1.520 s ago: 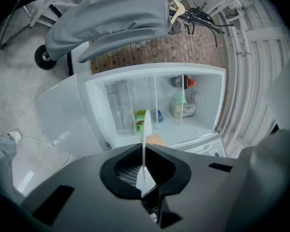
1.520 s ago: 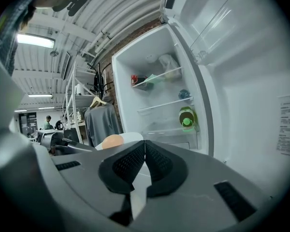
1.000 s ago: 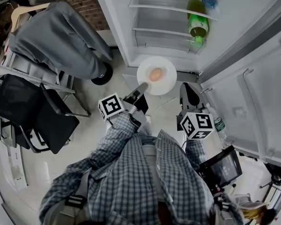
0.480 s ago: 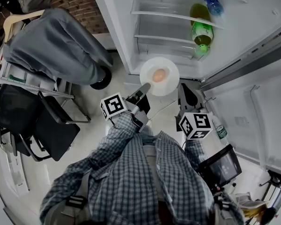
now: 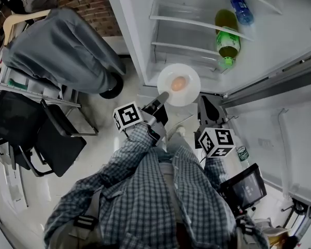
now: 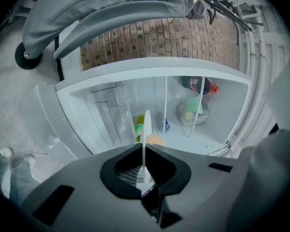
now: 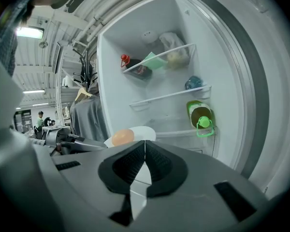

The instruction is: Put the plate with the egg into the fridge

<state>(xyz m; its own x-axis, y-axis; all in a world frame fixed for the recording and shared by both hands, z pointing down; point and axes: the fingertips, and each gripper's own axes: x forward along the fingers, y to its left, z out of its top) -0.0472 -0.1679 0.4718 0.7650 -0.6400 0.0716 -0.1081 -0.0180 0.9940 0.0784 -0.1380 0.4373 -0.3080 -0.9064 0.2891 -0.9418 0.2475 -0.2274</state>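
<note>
White plate point(image 5: 193, 90) with egg point(image 5: 178, 83) on its middle, clamped by the rim in the left gripper point(image 5: 162, 96); jaws closed tight on the near edge, which shows edge-on between them in the left gripper view. Plate is in the air at the mouth of the open fridge point(image 5: 140, 40), just in front of the lower shelves, not resting on any. Right gripper point(image 5: 206, 108) is beside the plate, apart from it, jaws pressed together and empty. Green bottle point(image 5: 227, 40) lies on a shelf inside, blue bottle point(image 5: 240, 7) one shelf up
</note>
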